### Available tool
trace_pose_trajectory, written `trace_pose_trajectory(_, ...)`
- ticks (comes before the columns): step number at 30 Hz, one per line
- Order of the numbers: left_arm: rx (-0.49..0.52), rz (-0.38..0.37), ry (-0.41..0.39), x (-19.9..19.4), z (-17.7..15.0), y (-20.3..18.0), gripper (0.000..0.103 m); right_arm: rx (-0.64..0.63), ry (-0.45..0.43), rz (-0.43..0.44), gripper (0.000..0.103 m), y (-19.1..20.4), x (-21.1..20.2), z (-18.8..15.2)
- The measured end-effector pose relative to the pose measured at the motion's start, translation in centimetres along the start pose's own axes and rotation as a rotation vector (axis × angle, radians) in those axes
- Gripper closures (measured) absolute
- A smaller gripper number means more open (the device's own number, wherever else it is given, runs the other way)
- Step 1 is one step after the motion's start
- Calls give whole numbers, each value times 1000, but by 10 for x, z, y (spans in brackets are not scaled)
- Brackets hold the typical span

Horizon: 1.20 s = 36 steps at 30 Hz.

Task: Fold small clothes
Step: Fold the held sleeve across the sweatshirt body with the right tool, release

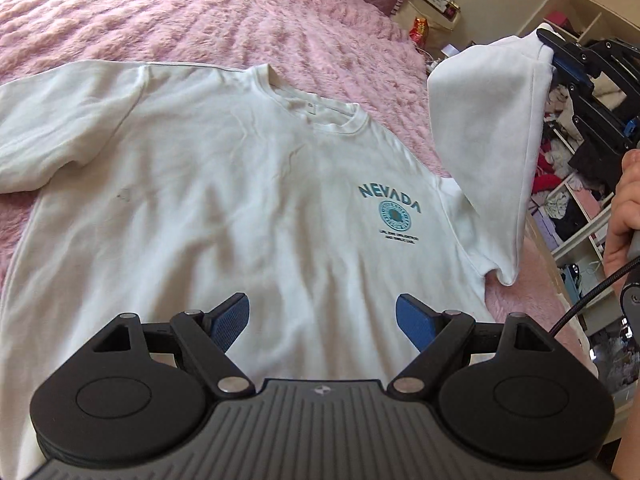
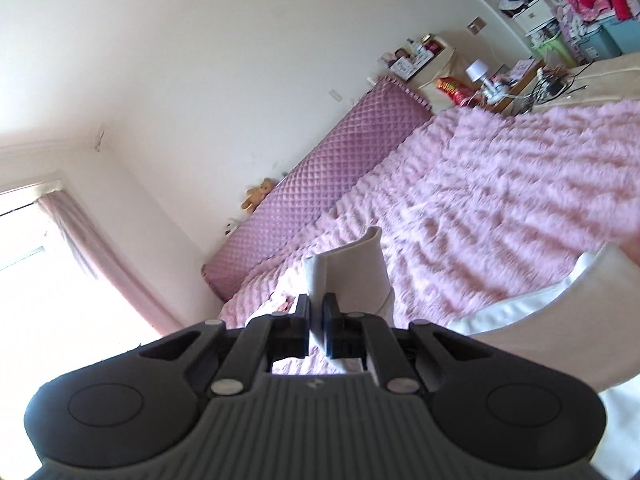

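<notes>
Left wrist view: white T-shirt [image 1: 224,184] lies flat, chest up, on the pink blanket [image 1: 200,12], filling the middle of the frame. Left gripper [image 1: 322,320] hovers over its lower part, jaws spread and empty. Upper right, the sleeve [image 1: 488,120] hangs lifted from the right gripper [image 1: 554,54]

Right wrist view: jaws pressed together, pinching sleeve cloth at lower centre, the shirt body lying towards the lower right

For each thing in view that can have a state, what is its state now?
T-shirt: spread front up on the pink blanket, unfolded.
Right sleeve: lifted off the blanket, pinched at its edge.
Left sleeve: flat, spread out.
Right gripper: shut on the right sleeve.
Left gripper: open, empty, above the shirt's lower part.
</notes>
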<state>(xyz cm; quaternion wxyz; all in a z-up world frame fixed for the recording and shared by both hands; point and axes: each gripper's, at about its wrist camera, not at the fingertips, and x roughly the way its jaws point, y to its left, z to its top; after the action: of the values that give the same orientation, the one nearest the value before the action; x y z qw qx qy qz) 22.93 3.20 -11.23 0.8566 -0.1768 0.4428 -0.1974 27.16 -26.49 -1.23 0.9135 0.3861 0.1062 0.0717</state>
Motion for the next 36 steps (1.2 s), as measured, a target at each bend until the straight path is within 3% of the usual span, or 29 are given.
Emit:
trace_pose_trajectory(6,-162,89,-135,-44,3,76,6,-16,171,85,101,57,48,-104)
trace_pose_trajectory(8,-188,117,-185,-57,2,91,6,-18,212,98,101,62,59,-137)
trace_pose_trajectory(12,-233,120,-213,-68,3,115,6,-45,294,80,100,61,78,-199)
trace_pose_trajectory(15,-262,111,-205,-64,0,129,6,-26,416,25,81,40,87,-236)
trace_pose_trajectory(17,-275,99,-200,-61,-3,133,6,-14,484,-16,79,27,90,-248)
trace_pose_trajectory(22,-283,38,-211,-46,1,133,6,-54,456,-7,76,6,65,-213)
trace_pose_trajectory(24,-275,34,-218,-37,7,132,6,-149,423,-52,70,2,53,-190)
trace_pose_trajectory(27,-289,6,-218,-23,13,135,6,-340,372,-148,70,-15,39,-153)
trace_pose_trajectory(29,-323,-28,-208,-14,15,140,6,-402,352,-210,70,-30,27,-135)
trace_pose_trajectory(32,-395,-48,-170,1,14,148,6,-382,343,-275,69,-57,7,-113)
trace_pose_trajectory(36,-473,-91,-190,11,12,158,6,-356,338,-330,69,-82,-16,-105)
